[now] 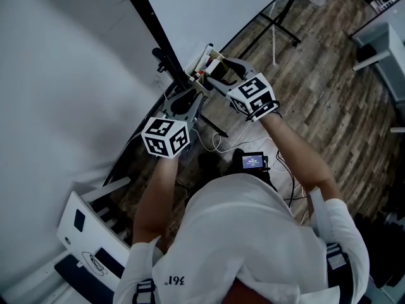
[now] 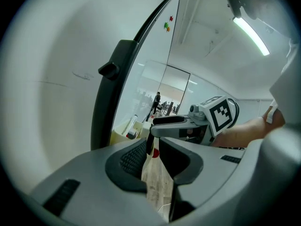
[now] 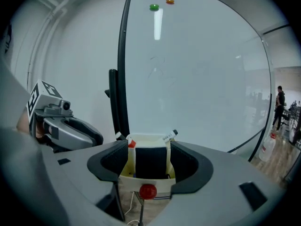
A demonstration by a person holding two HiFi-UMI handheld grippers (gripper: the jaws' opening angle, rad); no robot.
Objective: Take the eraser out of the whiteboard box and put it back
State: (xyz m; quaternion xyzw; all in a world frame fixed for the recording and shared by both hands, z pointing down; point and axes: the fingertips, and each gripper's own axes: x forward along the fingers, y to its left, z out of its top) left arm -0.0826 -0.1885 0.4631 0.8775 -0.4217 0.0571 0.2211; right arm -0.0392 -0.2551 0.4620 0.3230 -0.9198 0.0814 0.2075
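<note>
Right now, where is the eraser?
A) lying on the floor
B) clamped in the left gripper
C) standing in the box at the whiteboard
C: the right gripper view shows the eraser upright in the box, with the right gripper open, one jaw to either side.

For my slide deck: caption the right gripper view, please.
Right gripper, jaws open, flanks the cream whiteboard box holding a dark rectangular eraser.
</note>
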